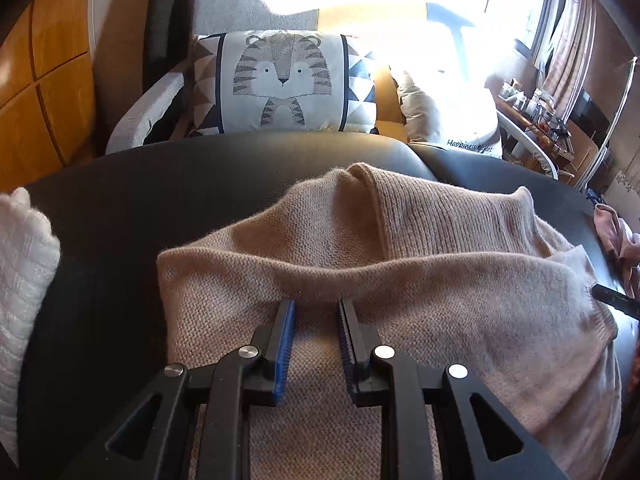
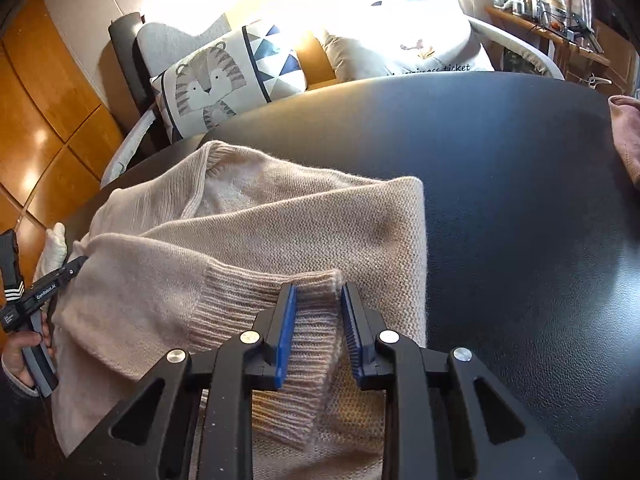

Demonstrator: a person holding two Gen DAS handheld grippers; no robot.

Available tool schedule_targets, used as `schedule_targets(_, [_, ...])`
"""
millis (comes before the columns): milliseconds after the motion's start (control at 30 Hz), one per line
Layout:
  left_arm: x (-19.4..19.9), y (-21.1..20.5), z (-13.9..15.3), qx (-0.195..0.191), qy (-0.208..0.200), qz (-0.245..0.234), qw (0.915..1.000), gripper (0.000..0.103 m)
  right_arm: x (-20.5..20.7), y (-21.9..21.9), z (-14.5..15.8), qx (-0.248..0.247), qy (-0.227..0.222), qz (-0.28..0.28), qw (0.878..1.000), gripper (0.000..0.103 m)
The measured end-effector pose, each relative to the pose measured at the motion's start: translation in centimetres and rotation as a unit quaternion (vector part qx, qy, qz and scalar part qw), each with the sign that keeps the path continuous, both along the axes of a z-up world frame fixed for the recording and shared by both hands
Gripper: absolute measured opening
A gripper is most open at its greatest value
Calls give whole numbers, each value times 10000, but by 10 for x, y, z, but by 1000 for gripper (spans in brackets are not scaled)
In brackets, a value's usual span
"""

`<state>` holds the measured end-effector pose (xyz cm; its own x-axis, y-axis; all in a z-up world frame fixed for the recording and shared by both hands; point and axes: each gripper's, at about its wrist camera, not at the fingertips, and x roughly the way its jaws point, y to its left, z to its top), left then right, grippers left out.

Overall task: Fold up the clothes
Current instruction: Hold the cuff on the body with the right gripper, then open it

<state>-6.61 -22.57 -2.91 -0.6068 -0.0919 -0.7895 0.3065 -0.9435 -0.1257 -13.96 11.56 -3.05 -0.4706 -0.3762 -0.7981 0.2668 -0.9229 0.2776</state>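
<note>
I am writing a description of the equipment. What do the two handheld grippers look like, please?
Both the left gripper and the right gripper have black angular linkage arms with triangular cut-outs, round silver pins and blue ribbed pads on the fingers. From the right wrist view, the left one shows small white lettering, white stripes and a grey handle.

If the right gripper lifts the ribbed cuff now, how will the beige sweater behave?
The beige sweater will probably sag and trail: its knit already drapes in soft folds. The ribbed cuff may stretch. It likely drags slowly across the black table.
</note>
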Motion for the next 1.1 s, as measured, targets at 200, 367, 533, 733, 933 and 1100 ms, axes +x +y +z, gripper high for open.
schedule_targets(200, [2,-5,-2,-29,56,61,10000,24,-2,6,1,-442,-55,50,9990,45])
schedule_targets(367, [-2,-17,4,22,28,297,9996,24,-1,2,4,-257,138,45,9996,45])
schedule_targets(533, [-7,-18,1,-75,-20,233,9997,24,2,-10,1,59,271,273,9992,45])
schedule_targets(733, [-6,-18,-2,-115,17,208,9997,24,1,-5,23,-180,533,200,9982,11])
schedule_targets(933, [-2,-18,-4,-209,86,396,9990,24,-8,0,57,-138,1080,46,9940,10])
schedule_targets(1100, [-3,-17,-4,-332,66,474,9983,24,-26,5,22,69,575,7,9983,5])
